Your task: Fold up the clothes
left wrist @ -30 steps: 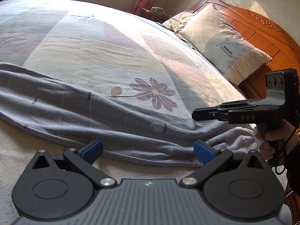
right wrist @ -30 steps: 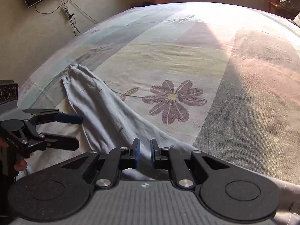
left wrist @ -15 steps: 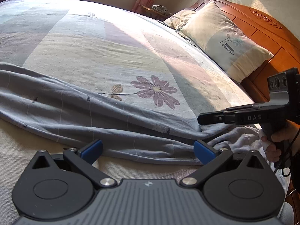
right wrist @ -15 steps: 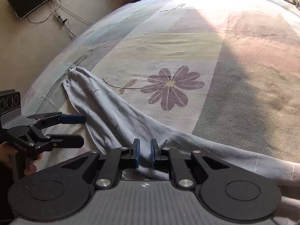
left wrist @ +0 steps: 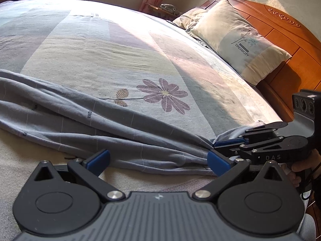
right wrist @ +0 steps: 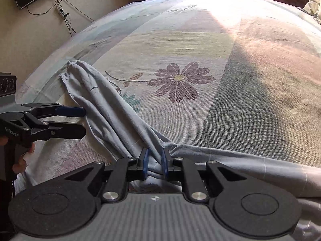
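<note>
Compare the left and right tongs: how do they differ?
Left tongs stand wide open, gripping nothing; right tongs are nearly closed, pinching the bunched grey garment, their jaws just having opened slightly. Left tongs hover over the garment's edge; right tongs touch it. Both point down at the bed.

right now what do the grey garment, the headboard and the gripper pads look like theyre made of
Garment: thin soft knit, likely cotton jersey; matte, it drapes in loose folds. Headboard: wood with a glossy orange-brown varnish; panel seams and carved scrolls show. Pads: blue, smooth and dull, probably rubber or soft plastic, though the look leaves that open.
</note>
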`<act>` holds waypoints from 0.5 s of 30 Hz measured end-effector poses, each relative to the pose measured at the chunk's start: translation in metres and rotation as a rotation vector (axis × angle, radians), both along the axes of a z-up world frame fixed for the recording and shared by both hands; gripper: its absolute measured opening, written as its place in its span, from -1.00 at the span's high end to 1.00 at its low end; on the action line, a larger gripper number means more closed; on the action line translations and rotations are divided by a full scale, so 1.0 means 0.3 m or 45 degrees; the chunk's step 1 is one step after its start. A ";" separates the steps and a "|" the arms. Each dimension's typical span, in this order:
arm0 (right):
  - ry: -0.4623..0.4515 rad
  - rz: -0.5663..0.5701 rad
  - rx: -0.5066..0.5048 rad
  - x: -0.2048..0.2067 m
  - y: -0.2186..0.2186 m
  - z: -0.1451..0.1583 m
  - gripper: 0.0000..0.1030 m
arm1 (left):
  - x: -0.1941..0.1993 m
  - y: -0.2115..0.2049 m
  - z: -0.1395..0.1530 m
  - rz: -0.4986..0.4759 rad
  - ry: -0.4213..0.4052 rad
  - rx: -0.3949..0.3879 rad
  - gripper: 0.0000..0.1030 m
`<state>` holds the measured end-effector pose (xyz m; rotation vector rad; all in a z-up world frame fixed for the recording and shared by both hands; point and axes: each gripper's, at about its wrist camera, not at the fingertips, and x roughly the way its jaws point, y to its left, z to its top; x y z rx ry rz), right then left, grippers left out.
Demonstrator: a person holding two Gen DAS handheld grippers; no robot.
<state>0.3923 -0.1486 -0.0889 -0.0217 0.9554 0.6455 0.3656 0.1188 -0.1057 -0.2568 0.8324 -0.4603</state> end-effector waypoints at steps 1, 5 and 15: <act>-0.030 0.028 -0.032 -0.003 0.013 0.008 0.61 | 0.000 -0.001 -0.001 -0.002 0.000 0.002 -0.99; -0.146 0.083 -0.058 0.014 0.028 0.051 0.53 | -0.001 0.005 -0.003 0.003 0.003 -0.008 -0.99; -0.234 0.077 -0.159 0.078 -0.071 0.033 0.52 | 0.000 0.007 -0.006 0.005 0.003 -0.006 -0.99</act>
